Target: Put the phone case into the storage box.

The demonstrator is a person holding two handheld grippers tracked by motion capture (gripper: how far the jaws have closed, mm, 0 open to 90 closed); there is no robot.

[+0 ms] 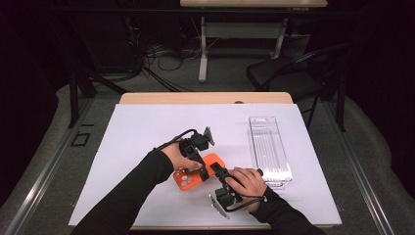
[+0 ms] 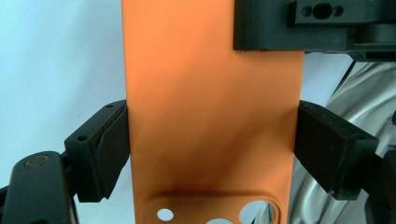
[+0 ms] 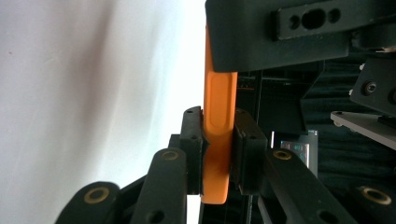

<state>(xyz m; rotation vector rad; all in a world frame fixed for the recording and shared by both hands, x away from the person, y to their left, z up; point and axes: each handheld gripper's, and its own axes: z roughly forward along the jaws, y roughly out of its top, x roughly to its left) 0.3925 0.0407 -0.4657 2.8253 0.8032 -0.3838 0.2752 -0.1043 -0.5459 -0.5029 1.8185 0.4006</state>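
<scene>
Two grippers share one orange phone case point(image 1: 198, 172) near the bench's front edge. My left gripper point(image 2: 212, 144) clamps its long sides; my right gripper point(image 3: 218, 149) pinches one thin edge, long axis running between them.

Orange phone case point(image 2: 210, 116) between left tool point(image 2: 211, 149) pads

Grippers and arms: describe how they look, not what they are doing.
Both arms wear long black sleeves. The left gripper and right gripper are black two-jaw tools with flat black pads and brass-coloured pivot rings. Each carries a grey three-cornered plate and trails a black cable.
</scene>
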